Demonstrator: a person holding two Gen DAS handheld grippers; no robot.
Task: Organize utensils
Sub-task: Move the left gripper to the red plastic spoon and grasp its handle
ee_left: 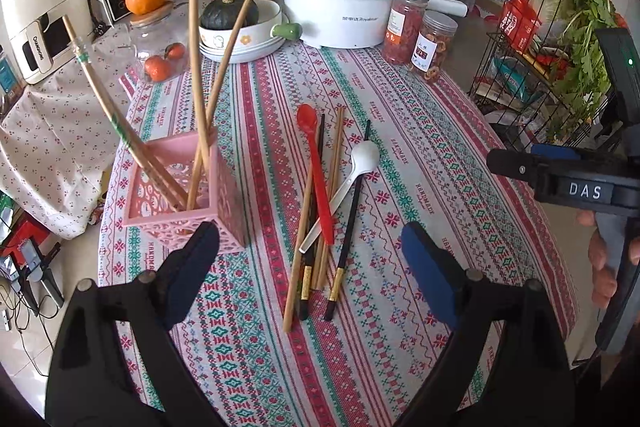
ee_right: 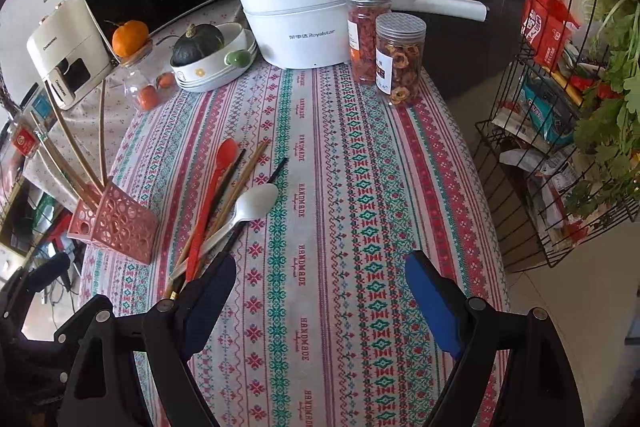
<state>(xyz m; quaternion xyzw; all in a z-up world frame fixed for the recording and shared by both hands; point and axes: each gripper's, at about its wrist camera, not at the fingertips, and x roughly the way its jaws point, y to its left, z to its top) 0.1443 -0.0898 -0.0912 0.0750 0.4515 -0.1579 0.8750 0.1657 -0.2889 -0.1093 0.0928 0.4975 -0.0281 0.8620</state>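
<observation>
Left wrist view, my left gripper [ee_left: 308, 259]: spread wide, grasping nothing, hovering over the striped woven tablecloth [ee_left: 420, 155].
Left wrist view, loose pile: long red plastic spoon [ee_left: 316, 171], white plastic spoon [ee_left: 348, 187], bare wooden chopsticks [ee_left: 336, 163] and black gold-banded chopsticks [ee_left: 352, 211] lie straight ahead between my fingers, long axes running away from me.
Left wrist view, container: pink perforated square plastic holder [ee_left: 180, 195] sits just left of the pile, wooden chopsticks leaning inside.
Right wrist view, my right gripper [ee_right: 320, 295]: released, empty.
Right wrist view, pile: off my left finger, slanting away rightward; the holder [ee_right: 120, 223] lies farther left.
Judgement: my left hand is nearer both.
</observation>
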